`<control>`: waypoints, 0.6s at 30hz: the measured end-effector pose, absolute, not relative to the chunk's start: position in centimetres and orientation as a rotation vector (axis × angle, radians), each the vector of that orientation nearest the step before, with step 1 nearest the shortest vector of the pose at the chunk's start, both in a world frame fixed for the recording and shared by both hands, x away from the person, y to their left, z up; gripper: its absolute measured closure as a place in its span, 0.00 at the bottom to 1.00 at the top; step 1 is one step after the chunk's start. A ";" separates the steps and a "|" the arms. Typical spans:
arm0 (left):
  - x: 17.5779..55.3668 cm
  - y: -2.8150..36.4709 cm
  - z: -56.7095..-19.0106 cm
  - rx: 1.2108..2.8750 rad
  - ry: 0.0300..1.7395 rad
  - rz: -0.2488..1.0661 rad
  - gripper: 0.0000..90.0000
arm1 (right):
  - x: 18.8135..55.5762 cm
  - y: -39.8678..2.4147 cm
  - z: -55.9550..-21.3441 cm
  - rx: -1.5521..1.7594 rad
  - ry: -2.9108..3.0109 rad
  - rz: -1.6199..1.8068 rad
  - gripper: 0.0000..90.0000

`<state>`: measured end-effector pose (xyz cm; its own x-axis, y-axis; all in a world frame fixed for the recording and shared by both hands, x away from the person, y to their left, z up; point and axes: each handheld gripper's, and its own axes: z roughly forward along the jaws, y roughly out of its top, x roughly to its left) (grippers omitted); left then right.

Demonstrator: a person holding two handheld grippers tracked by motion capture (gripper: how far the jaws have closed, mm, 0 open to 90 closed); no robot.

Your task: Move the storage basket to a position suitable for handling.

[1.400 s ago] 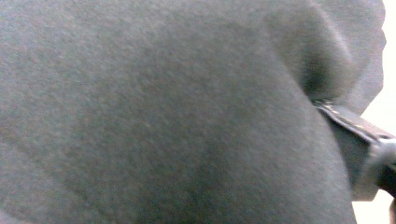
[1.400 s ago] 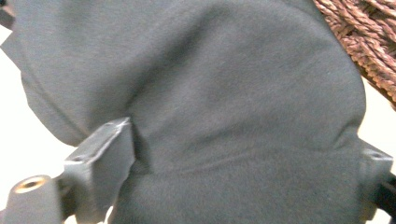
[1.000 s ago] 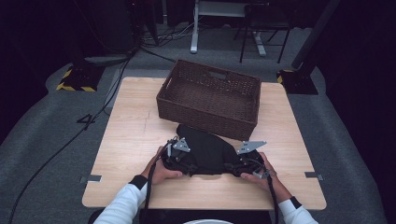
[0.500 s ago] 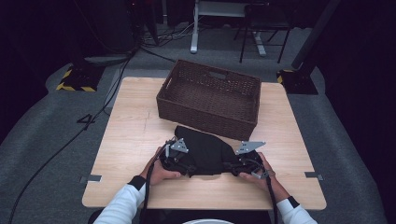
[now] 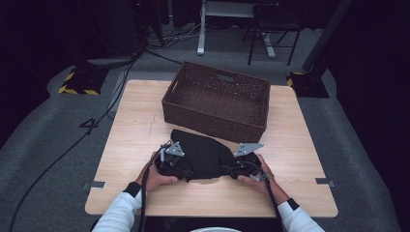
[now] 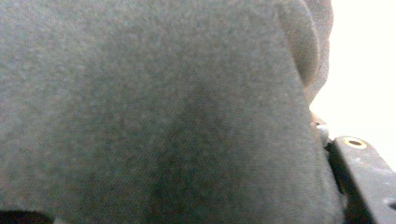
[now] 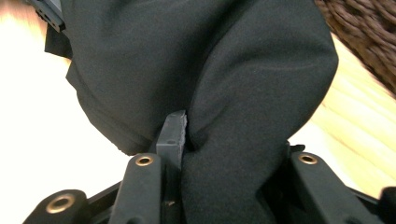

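Left gripper (image 5: 173, 163): buried in black cloth (image 5: 205, 155) — finger state unclear.
Right gripper (image 5: 243, 166): fingers (image 7: 171, 135) clamped on cloth.
Wicker basket (image 5: 216, 100): just behind, on bench (image 5: 133, 121).

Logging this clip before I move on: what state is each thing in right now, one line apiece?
Black cloth: bunched on the table, in front of the basket, gripped at both ends.
Wicker basket: upright, open-topped, nothing visible inside.
Left gripper: at the cloth's left end; cloth covers its jaws, closure unclear.
Right gripper: jaws shut on a fold of cloth.
Table: bears the basket and cloth.
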<state>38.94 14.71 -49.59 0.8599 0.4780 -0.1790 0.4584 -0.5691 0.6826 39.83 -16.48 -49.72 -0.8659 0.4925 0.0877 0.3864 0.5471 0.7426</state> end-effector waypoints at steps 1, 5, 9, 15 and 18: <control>38.9 15.0 -49.6 2.254 0.681 0.037 0.43 | 40.0 -16.1 -49.7 0.749 2.645 1.222 0.64; 38.3 17.0 -49.9 2.217 0.717 0.041 0.43 | 40.3 -15.0 -49.7 0.763 2.621 1.200 0.44; 37.8 18.0 -49.9 2.208 0.730 0.039 0.43 | 39.7 -15.9 -48.2 0.732 2.605 1.198 0.34; 37.2 19.3 -50.0 2.193 0.754 0.047 0.43 | 38.2 -19.3 -44.5 0.699 2.498 1.251 0.32; 37.0 20.0 -50.0 2.184 0.774 0.060 0.43 | 37.8 -20.9 -42.3 0.681 2.427 1.283 0.34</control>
